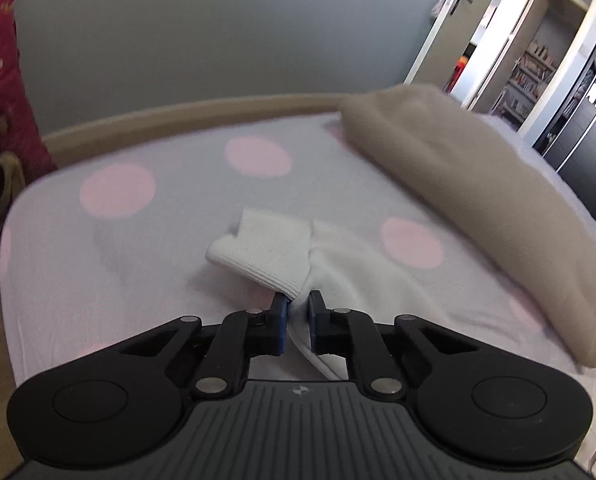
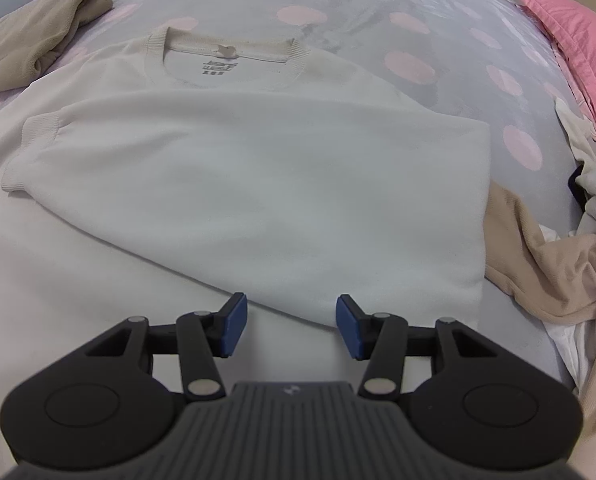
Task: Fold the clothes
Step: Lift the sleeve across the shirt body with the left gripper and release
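Note:
A white sweatshirt [image 2: 258, 168] lies flat on the bed, collar [image 2: 226, 52] at the far end, one side folded over its body. In the right wrist view my right gripper [image 2: 292, 320] hovers open over the near edge of that fold, its blue pads [image 2: 234, 326] apart and pressing on nothing. In the left wrist view my left gripper [image 1: 298, 304] is shut on the white fabric beside the ribbed cuff of the sweatshirt's sleeve [image 1: 266, 248]. The sleeve stretches away from the pads across the sheet.
The bed has a pale sheet with pink dots [image 1: 138, 240]. A folded beige garment [image 1: 458, 184] lies to the right of the sleeve. More crumpled beige and white clothes [image 2: 546, 260] lie right of the sweatshirt, below a pink pillow [image 2: 570, 28]. A red bag [image 1: 2, 92] stands beside the bed.

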Available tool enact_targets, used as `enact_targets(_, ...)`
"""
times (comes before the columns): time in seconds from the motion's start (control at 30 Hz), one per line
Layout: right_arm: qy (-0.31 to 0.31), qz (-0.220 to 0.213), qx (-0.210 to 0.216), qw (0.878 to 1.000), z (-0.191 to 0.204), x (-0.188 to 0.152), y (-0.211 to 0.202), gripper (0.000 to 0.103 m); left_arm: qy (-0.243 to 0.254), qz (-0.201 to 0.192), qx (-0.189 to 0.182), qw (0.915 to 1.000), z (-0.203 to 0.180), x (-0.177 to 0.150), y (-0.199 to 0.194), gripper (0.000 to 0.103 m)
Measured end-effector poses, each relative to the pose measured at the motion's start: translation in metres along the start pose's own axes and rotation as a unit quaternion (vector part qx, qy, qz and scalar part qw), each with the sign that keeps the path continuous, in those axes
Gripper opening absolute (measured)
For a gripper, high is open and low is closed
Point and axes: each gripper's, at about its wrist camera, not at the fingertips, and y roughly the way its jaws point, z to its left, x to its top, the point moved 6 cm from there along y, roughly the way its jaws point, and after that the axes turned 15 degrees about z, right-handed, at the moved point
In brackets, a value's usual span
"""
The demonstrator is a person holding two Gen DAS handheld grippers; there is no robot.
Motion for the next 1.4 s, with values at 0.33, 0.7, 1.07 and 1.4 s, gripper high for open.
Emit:
enact_targets(0.33,-0.005,-0.019,0.018,1.0,0.006,0.0,-0.021,0.053,0.082,-0.131,-0.104,0.9825,-0.115,0.018,-0.126,0.007)
enact_targets(0.7,0.004,-0.041,0.042,0.998,0.002,0.002,-0.044,0.055,0.181,-0.161,-0.23,0.9425,-0.273,-0.005,-0.209,0.007)
enact_targets(1.07,0.021,-0.066,0.059,0.996,-0.014,0.0,-0.064,0.056,0.286,-0.094,-0.315,0.8999,-0.435,-0.086,-0.204,0.007)
enact_targets(1.4,0.092,-0.084,0.058,0.991,-0.069,-0.002,-0.071,0.057,0.408,0.033,-0.305,0.8596,-0.523,-0.236,-0.121,0.007)
